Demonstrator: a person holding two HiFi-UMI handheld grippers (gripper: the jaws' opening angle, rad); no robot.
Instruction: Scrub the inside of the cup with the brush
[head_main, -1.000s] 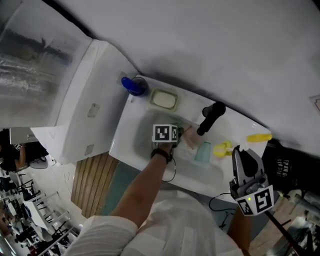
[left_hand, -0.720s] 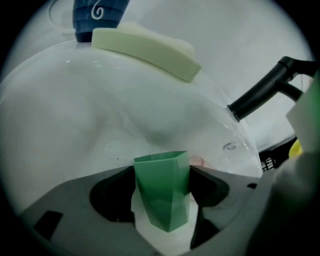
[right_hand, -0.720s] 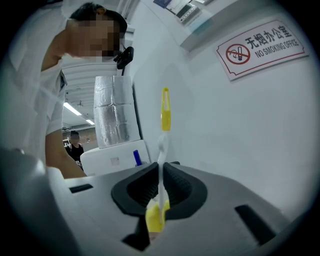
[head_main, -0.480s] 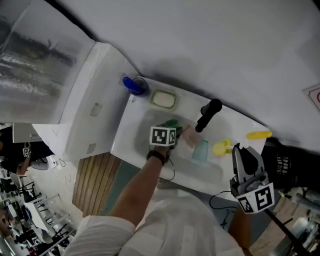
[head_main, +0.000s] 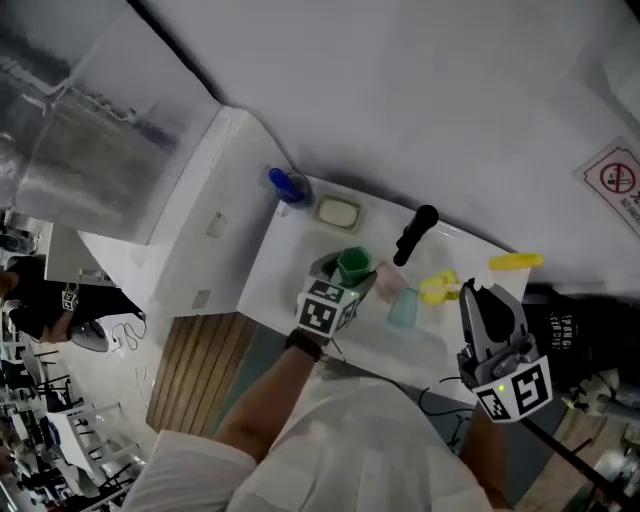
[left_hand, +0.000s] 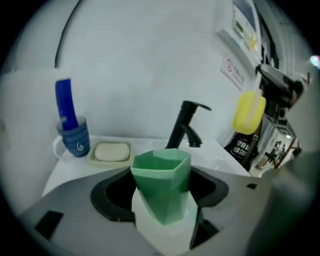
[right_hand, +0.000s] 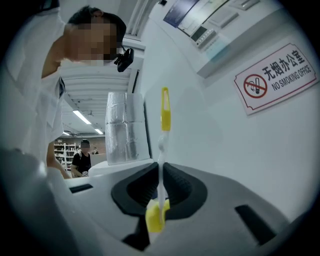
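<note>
A faceted green cup sits upright between the jaws of my left gripper, held in the air above the white sink. The jaws have just been closing a little and press on the cup's sides; its mouth faces up and looks empty. My right gripper is shut on a thin brush with a white stem and yellow ends, which stands upright along the jaws. It hangs to the right of the sink, apart from the cup.
A black faucet stands behind the sink. A blue mug with a blue toothbrush and a soap dish sit at the back left. A pale blue cup lies in the basin. A yellow object rests on the right counter.
My left gripper has risen out of the basin with the green cup and rolled, so the cup's mouth now shows. The right gripper has lifted slightly with the brush.
</note>
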